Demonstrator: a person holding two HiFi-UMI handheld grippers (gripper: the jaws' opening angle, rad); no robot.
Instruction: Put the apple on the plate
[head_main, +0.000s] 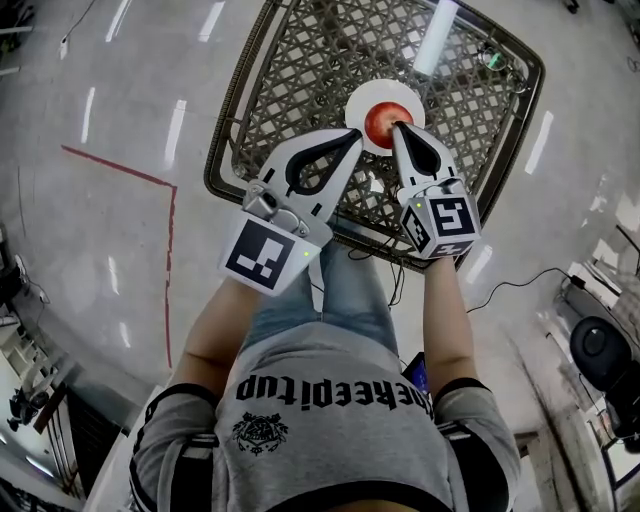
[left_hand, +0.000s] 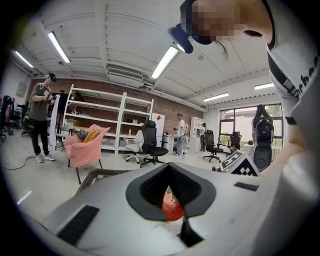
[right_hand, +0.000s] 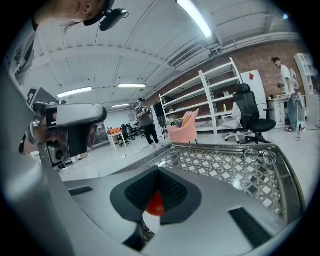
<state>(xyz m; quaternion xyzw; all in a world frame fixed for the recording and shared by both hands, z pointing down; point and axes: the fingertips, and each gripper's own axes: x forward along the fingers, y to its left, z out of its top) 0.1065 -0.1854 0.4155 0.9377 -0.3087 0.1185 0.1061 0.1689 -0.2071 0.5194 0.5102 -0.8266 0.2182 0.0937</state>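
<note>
A red apple (head_main: 380, 121) rests on a small white plate (head_main: 384, 94) on the lattice table (head_main: 300, 80). My left gripper (head_main: 356, 134) is shut, its tip against the apple's left side. Shut as well, the right gripper (head_main: 397, 127) has its tip at the apple's right side. Neither holds anything between its jaws. In the left gripper view, the apple (left_hand: 172, 209) shows through the gap behind the closed jaws of the gripper (left_hand: 169, 166). The right gripper view shows the apple (right_hand: 156, 204) and a bit of plate (right_hand: 150, 223) beyond that gripper (right_hand: 159, 171).
The table has a raised metal rim (head_main: 222, 150). A pair of glasses (right_hand: 260, 156) lies near its far right corner. A red tape line (head_main: 120, 170) marks the floor at left; a cable (head_main: 520, 282) and a black chair (head_main: 600, 350) are at right.
</note>
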